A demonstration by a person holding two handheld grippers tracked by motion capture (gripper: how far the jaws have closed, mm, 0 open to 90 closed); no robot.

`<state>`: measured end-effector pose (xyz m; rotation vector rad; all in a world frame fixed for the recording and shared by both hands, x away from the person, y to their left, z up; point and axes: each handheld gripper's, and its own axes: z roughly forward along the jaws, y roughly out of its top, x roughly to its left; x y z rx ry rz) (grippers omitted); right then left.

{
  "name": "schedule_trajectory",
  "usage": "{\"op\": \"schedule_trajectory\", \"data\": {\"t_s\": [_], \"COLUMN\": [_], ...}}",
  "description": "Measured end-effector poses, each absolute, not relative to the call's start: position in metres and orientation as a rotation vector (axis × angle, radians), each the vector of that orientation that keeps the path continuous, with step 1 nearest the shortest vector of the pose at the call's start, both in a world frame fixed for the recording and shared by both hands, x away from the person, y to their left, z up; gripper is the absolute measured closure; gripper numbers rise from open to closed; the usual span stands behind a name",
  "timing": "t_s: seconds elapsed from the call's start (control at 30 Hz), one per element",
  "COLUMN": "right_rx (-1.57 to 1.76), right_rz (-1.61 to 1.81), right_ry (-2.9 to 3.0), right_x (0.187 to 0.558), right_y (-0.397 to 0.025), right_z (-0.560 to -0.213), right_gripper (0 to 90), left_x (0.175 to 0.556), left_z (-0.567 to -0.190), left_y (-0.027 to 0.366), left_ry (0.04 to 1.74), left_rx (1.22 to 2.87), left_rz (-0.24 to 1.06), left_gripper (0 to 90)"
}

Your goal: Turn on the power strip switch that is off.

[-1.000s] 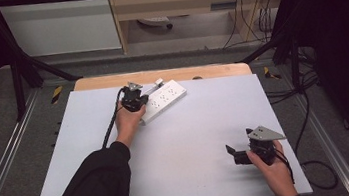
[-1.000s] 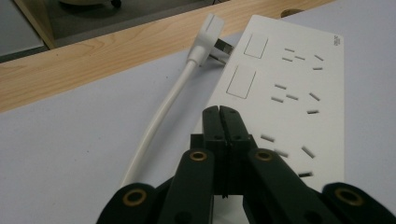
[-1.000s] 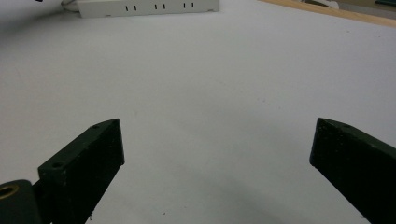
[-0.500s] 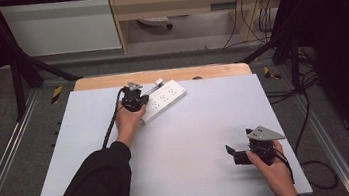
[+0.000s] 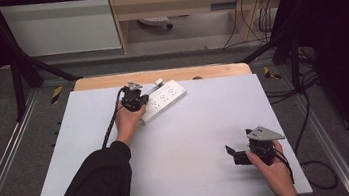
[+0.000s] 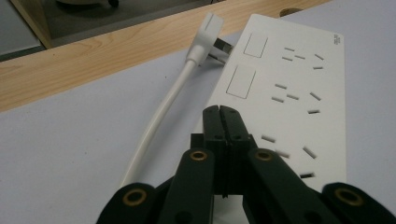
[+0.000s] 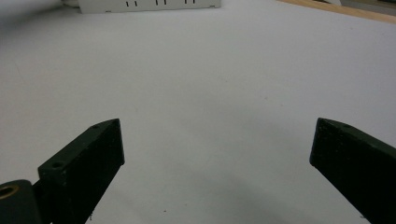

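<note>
from above, nothing has moved in the last second: my left gripper [image 5: 134, 99] rests at the near end of the power strip [image 5: 162, 99], my right gripper [image 5: 242, 155] idle, well apart. the left gripper view shows its jaws pressed together, probably touching the strip beside its plug [image 6: 209, 35]. the right gripper view shows jaws wide over bare table [image 7: 224, 84], so the work seems paused

A white power strip [image 5: 163, 101] lies angled near the far edge of the pale surface [image 5: 193, 141]. The left claw [image 5: 135, 99] rests over its near end — hand behind it. The right claw [image 5: 237, 154] sits well apart, low at the surface's near right.
</note>
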<state>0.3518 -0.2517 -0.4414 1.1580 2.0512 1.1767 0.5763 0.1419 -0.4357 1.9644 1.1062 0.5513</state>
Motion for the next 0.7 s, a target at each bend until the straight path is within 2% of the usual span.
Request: {"op": "schedule_trajectory", "data": {"t_s": [0.7], "right_rx": [1.156], "right_rz": [1.174], "right_ry": [2.059], "right_x": [0.3525], "right_y": [-0.2514], "right_z": [-0.4424], "right_gripper": [3.4], "left_x": [0.5773], "left_z": [-0.4384], "left_y": [0.144], "left_ry": [1.11], "left_rx": [1.946], "left_rz": [0.528], "left_gripper": [90.0]}}
